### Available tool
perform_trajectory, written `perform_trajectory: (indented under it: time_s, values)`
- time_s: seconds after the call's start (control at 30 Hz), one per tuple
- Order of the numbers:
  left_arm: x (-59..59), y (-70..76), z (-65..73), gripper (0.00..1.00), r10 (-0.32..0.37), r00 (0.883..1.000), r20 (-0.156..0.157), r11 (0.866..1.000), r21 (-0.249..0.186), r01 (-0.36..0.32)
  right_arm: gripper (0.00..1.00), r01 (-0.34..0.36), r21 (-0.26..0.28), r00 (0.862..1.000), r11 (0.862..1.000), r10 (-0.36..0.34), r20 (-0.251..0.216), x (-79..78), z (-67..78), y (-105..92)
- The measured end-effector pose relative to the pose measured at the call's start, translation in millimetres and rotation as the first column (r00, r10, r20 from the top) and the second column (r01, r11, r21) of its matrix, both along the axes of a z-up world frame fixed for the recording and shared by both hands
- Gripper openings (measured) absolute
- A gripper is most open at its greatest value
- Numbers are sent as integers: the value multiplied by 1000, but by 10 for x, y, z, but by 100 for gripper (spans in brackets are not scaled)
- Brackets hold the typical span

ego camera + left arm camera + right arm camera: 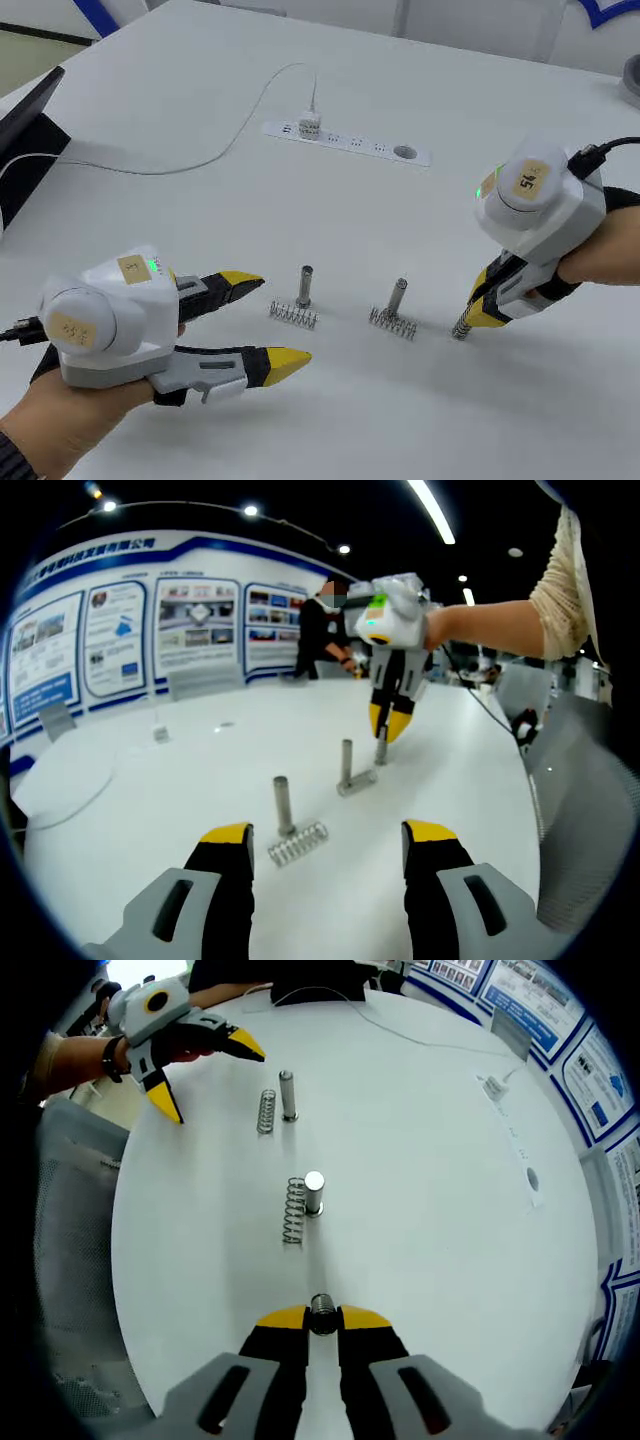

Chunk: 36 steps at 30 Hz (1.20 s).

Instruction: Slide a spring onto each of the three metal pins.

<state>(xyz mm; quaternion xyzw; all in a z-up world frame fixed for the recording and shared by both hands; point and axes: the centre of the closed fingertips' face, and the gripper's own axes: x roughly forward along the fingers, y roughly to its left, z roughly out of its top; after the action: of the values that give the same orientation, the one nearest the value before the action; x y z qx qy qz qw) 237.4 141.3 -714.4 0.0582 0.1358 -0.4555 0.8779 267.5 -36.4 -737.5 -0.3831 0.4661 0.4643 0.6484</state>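
Spring (321, 1310) upright, clamped in right gripper (480, 312); spread left gripper (285, 318) is nearer the pin (304, 286) leftmost on the desk (420, 90).

Three springs (293, 315) (392, 322) (462, 325) and two bare pins (305, 285) (397, 296).

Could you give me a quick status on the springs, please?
Left gripper open, empty. Right gripper shut on a spring. Left pin, middle pin bare; loose springs beside them. Nothing in the way.
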Motion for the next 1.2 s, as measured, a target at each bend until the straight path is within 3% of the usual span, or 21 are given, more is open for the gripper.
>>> perform_trajectory:
  time_s: [0.37, 0.47, 0.63, 0.77, 1.2]
  values:
    - [12, 20, -19, 61, 6, 1000, -2, 1000, 0, -6, 14, -3, 11, 1000, 1000, 3, -2, -3, -35, -2]
    - [10, 17, -15, 61, 6, 1000, -2, 1000, 0, -6, 18, -2, 31, 1000, 1000, 2, 5, -16, 22, 14]
    - [7, 10, -5, 61, 5, 1000, 0, 1000, -3, -5, 19, -18, 50, 998, 999, 15, 57, -31, 192, 75]
    - [3, 3, -10, 61, 4, 1000, -2, 1000, 0, -4, 19, -39, 121, 998, 992, 32, 57, -102, 287, 291]
    - [-5, 2, 21, 61, 4, 1000, 1, 1000, 4, -4, 16, -32, 125, 999, 992, 29, 28, -46, -146, 485]
